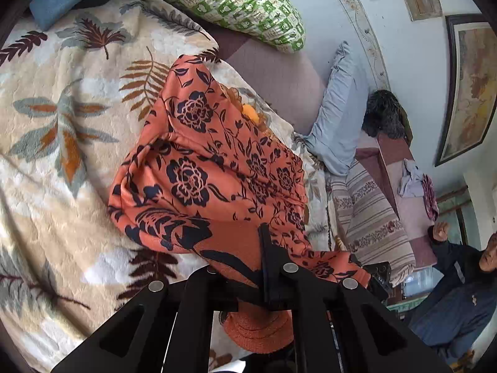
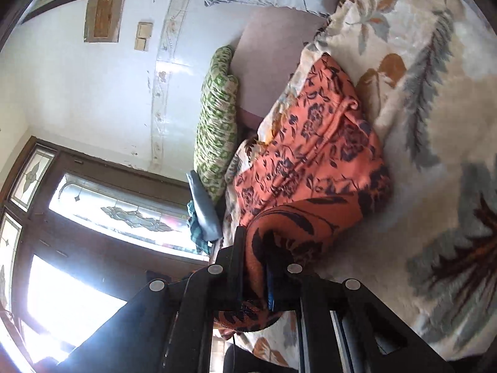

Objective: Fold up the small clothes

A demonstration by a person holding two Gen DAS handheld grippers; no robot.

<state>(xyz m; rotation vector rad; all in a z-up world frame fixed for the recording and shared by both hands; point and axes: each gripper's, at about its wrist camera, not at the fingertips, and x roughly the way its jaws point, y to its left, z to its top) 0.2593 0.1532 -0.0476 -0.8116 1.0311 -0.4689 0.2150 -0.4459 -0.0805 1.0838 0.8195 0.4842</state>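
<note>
Nearest the camera in the left wrist view, the black left tongs [image 1: 264, 267] are pressed together on a hem of the orange fleece garment with a dark navy flower print [image 1: 211, 168]. The pinched edge bunches in thick folds under the fingers. From there the cloth runs up and away to the upper left, draped in a long heap. Its far end rests on the cream plush bed blanket with a leaf pattern [image 1: 62, 118]. Further right, the cloth edge stretches sideways toward the second tool at the frame's right. Beyond lie a green-and-white checked pillow [image 1: 223, 0] and a pale blue pillow [image 1: 338, 108]. A person in dark clothing [image 1: 459, 276] sits at far right.

In the right wrist view, the black right tongs [image 2: 267, 267] are likewise shut tight, pinching another rolled edge of the same garment [image 2: 316, 155]. The cloth extends up and away from the fingers, its long axis leaning slightly right, lying on the blanket [image 2: 435, 124]. The green checked pillow [image 2: 217, 130] stands to its left.
</note>
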